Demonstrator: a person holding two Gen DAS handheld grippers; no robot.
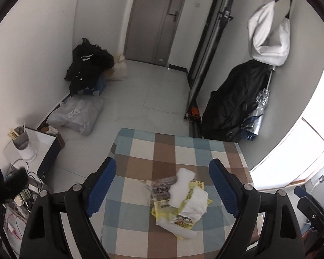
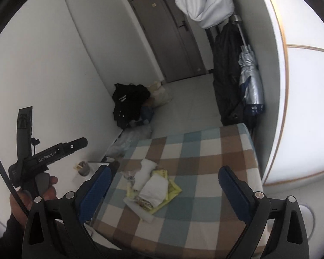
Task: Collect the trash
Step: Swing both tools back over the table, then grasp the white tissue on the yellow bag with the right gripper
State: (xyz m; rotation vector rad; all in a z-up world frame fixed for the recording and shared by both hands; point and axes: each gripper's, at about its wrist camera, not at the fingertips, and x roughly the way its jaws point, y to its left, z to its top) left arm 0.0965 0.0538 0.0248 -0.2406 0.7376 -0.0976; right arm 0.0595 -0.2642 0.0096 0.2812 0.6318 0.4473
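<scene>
Item, trash heap [image 1: 179,202]: crumpled white tissues, yellow printed wrappers and clear film loose mid-way on my checked tablecloth [image 1: 140,233], likely light, soft, slippery, best pinched at the bunched tissue; my left gripper [image 1: 162,185] and right gripper [image 2: 164,190] both spread, empty.

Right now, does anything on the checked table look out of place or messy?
Yes. A loose heap of trash lies near the middle of the checked tablecloth: crumpled white tissues, yellow printed wrappers and clear plastic, overlapping at odd angles. Nothing looks spilled or damaged. Both grippers, left and right, hang open, holding nothing.
</scene>
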